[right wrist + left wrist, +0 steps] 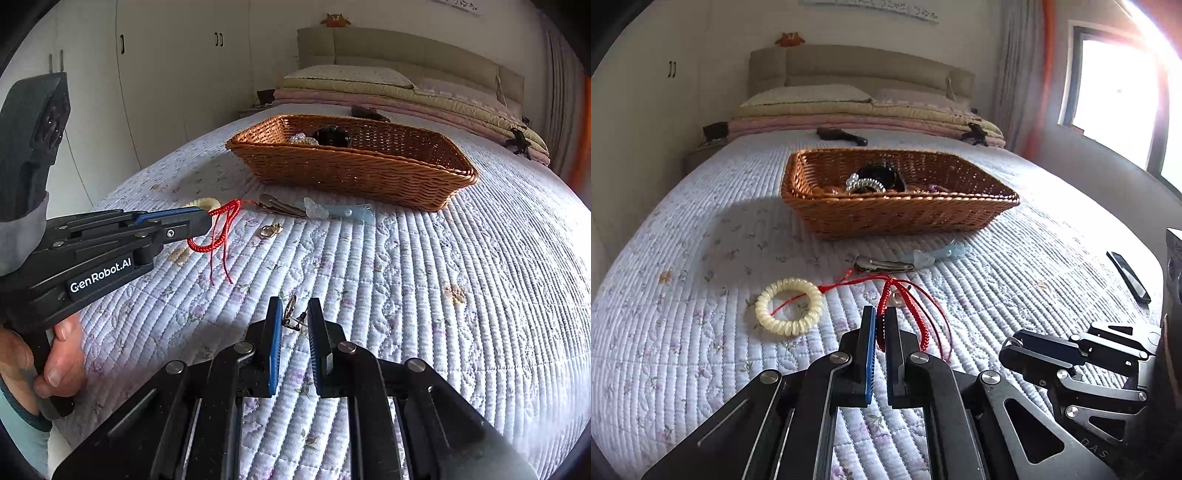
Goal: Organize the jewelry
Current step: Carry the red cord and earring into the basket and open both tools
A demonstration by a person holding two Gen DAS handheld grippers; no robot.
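A red cord bracelet [218,229] is pinched at the tips of the left gripper [881,321], lifted off the quilt [424,280], loose ends dangling. A small metal earring-like piece [293,314] sits between the right gripper [293,314] fingers, w/ a gap showing; whether it's touched can't be told. Wicker basket [897,214] lies beyond; contents partly hidden by the rim. Cream coil bracelet [789,306] & hair clip [886,263] lie on the quilt near it.

Left gripper [881,314] clamped nearly closed; right gripper [295,310] parted, low over bed.
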